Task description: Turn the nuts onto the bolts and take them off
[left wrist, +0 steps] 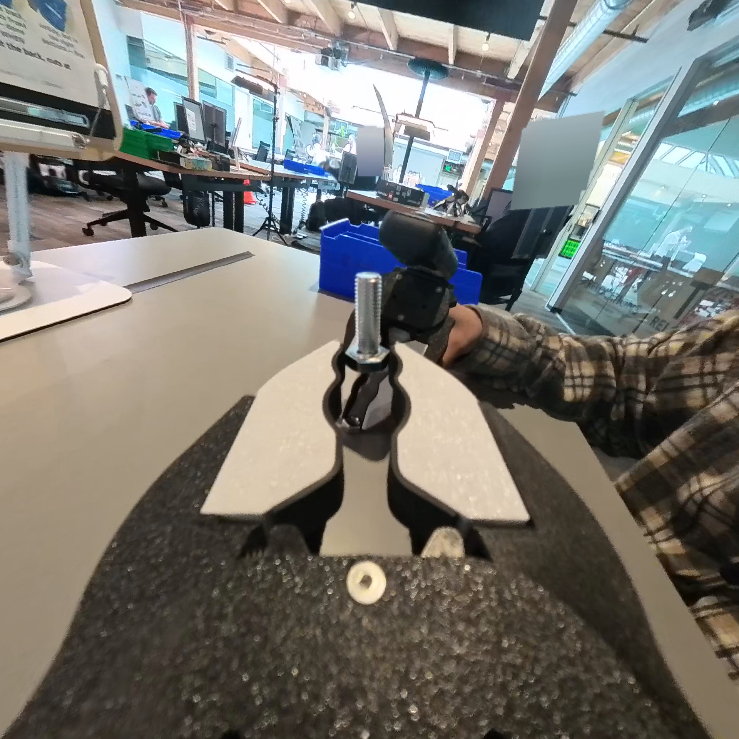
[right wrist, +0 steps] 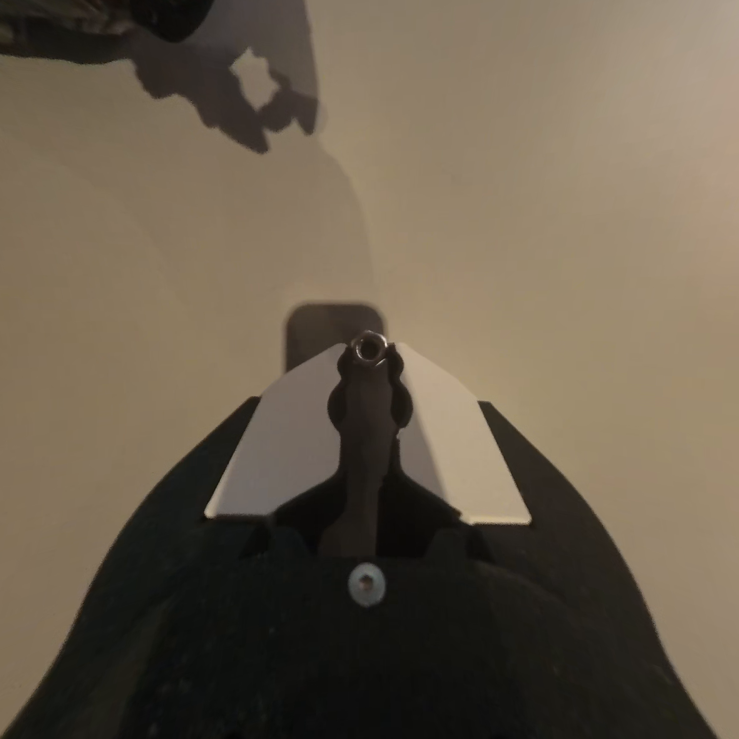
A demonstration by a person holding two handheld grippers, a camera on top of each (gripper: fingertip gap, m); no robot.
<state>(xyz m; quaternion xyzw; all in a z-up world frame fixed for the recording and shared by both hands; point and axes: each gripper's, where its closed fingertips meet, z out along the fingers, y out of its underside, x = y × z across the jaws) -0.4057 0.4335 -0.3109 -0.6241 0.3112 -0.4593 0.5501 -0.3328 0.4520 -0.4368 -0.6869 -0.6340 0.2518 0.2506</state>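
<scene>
My left gripper (left wrist: 366, 354) is shut on the hex head of a silver bolt (left wrist: 367, 308) and holds it upright, threads pointing up, above the grey table (left wrist: 160, 380). Behind it in the left wrist view, my right gripper (left wrist: 354, 420) points down at the table, with a small nut (left wrist: 352, 423) at its tips. In the right wrist view, my right gripper (right wrist: 368, 360) is shut on the silver nut (right wrist: 368, 352), its hole facing the camera, just above the table (right wrist: 520, 240). The nut is apart from the bolt, lower than its head.
A blue bin (left wrist: 348, 256) stands at the table's far edge behind the grippers. A white stand base (left wrist: 60, 304) sits at the far left. A plaid sleeve (left wrist: 600, 384) reaches in from the right. Shadows of the left gripper (right wrist: 248, 100) fall on the table. Left tips to right tips: about 15 centimeters.
</scene>
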